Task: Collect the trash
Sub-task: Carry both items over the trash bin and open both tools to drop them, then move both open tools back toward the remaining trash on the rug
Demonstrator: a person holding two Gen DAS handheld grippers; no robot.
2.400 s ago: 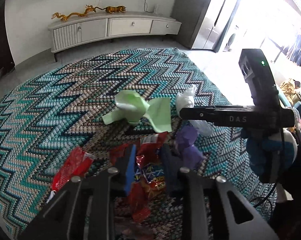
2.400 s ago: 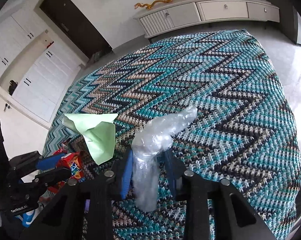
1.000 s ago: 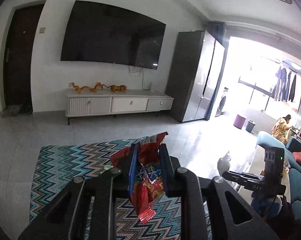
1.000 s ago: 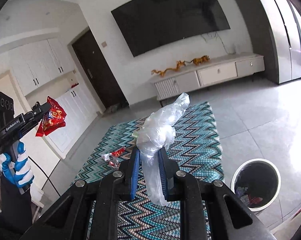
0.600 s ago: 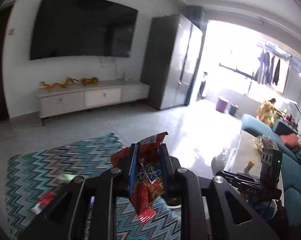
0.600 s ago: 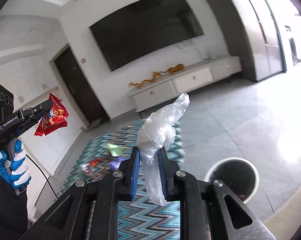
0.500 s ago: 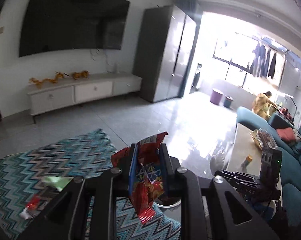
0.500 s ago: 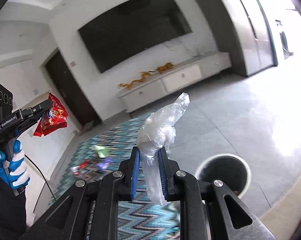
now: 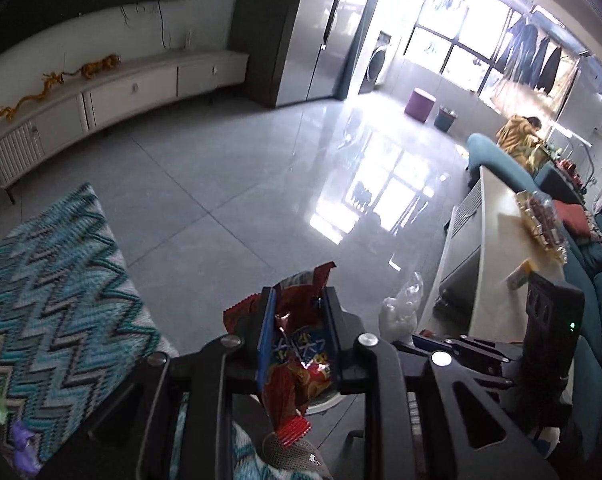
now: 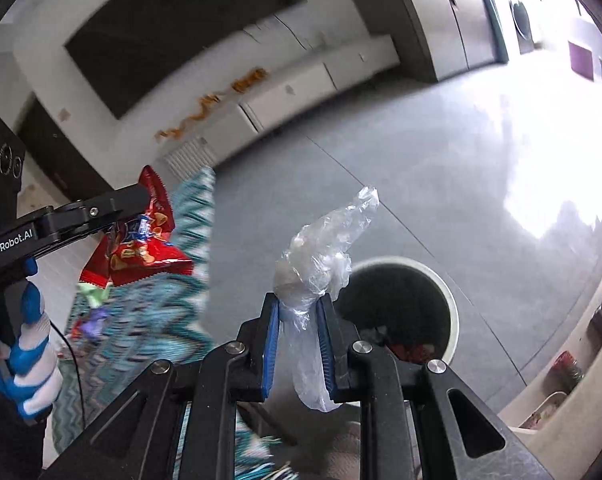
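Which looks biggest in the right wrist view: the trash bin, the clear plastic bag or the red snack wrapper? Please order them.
1. trash bin
2. clear plastic bag and red snack wrapper: they look about alike, and the bag is nearer to the camera, so no ranking.

Both views look forward along gripper fingers, close behind them, angled down at the grey floor (image 9: pixel 229 184). Shared: the zigzag rug (image 9: pixel 57 280), low white cabinet (image 10: pixel 301 92), and each other's gripper.

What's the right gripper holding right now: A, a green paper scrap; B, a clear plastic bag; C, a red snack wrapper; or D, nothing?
B: the right gripper has its jaws shut on a clear plastic bag near the bin; the red wrapper is in the left gripper.
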